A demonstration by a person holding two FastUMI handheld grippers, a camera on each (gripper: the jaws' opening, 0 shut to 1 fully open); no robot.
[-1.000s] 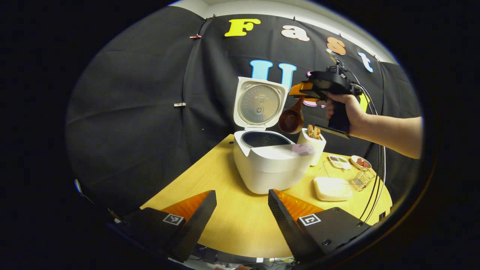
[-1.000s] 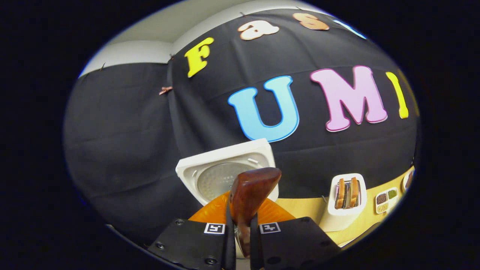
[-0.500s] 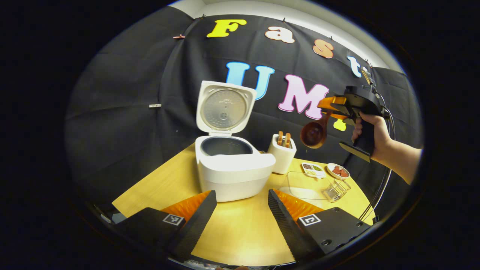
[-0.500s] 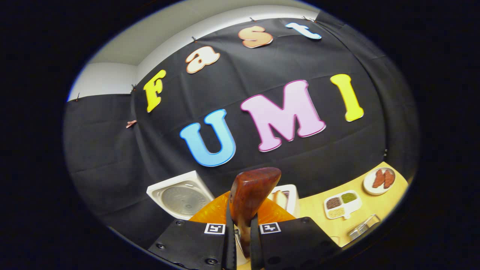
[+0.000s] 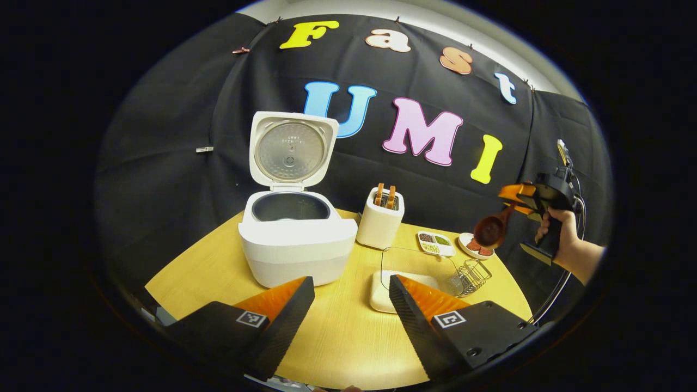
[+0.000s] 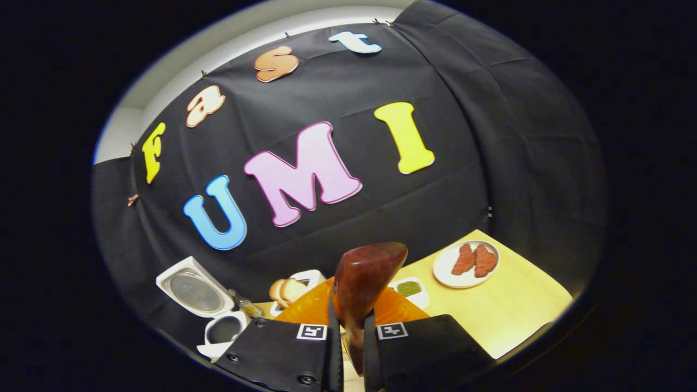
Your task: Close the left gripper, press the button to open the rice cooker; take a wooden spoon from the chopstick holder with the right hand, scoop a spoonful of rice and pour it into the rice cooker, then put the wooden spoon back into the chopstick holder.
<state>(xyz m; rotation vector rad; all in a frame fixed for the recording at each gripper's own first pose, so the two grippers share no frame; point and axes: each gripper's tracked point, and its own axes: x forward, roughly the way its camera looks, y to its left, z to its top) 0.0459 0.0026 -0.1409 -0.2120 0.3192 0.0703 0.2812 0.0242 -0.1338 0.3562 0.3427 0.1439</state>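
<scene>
Gleaming rounded wooden spoon (image 6: 364, 283), lacquered

A white two-slot toaster (image 5: 380, 223) holding toast stands near a white sectioned condiment dish (image 5: 434, 243) on the yellow wooden table (image 5: 337, 332).

A staged kitchen corner in a recording booth: black cloth walls (image 5: 163, 163) surround a wooden desk (image 5: 348, 337) carrying a rice cooker (image 5: 297, 245), toaster (image 5: 380, 223) and food plates (image 6: 465, 264).
</scene>
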